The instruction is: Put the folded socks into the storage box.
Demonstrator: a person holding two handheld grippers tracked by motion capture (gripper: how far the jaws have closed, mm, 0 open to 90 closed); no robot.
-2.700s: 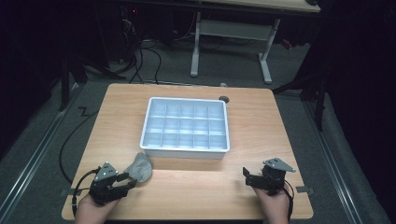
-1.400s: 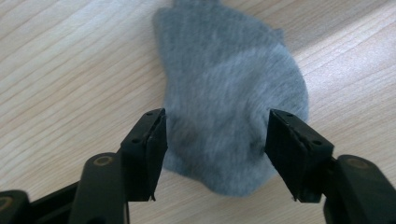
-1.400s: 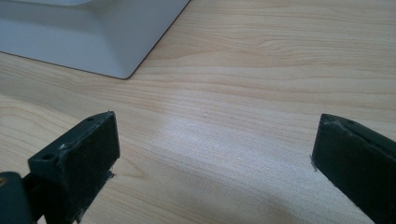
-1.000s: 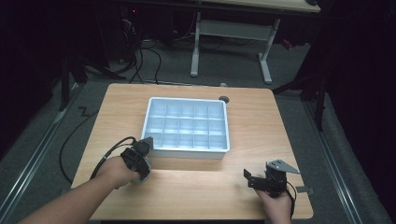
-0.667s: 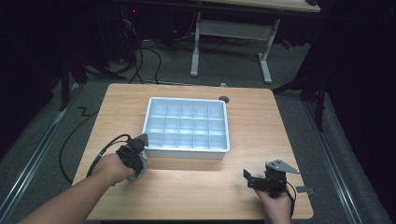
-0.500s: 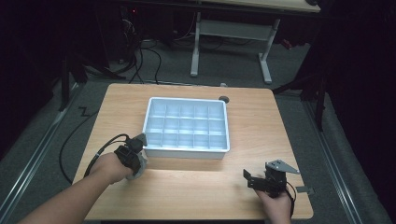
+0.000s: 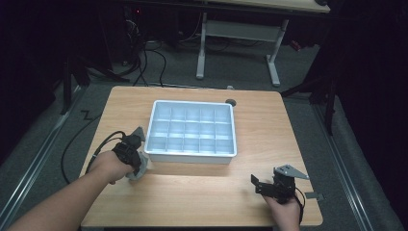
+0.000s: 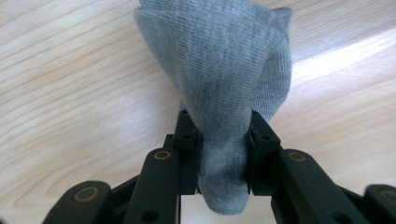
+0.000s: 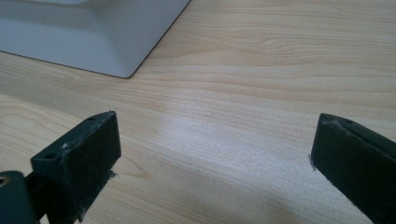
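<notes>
Sock status: your left hand-held gripper is clamping a grey sock, both pads pressing into the bunched fabric. Those jaws have just been closing, with the fabric between them the whole way. In the left gripper view the sock is fanning out beyond the jaws over the wooden tabletop, with a short end poking back between the jaw arms. From the high view, your left hand-held gripper is sitting just off the near-left corner of the white compartment tray, and a bit of grey sock is showing beneath it, near the tabletop; can't tell whether the fabric is touching the wood. The tray's compartments are looking bare from above.

Your right hand-held gripper is standing wide open, nothing between the jaws, just bare wood. A corner of the tray is showing at upper left in that view. From above, the right hand-held gripper is sitting at the near-right of the tabletop, well apart from the tray and the sock.
</notes>
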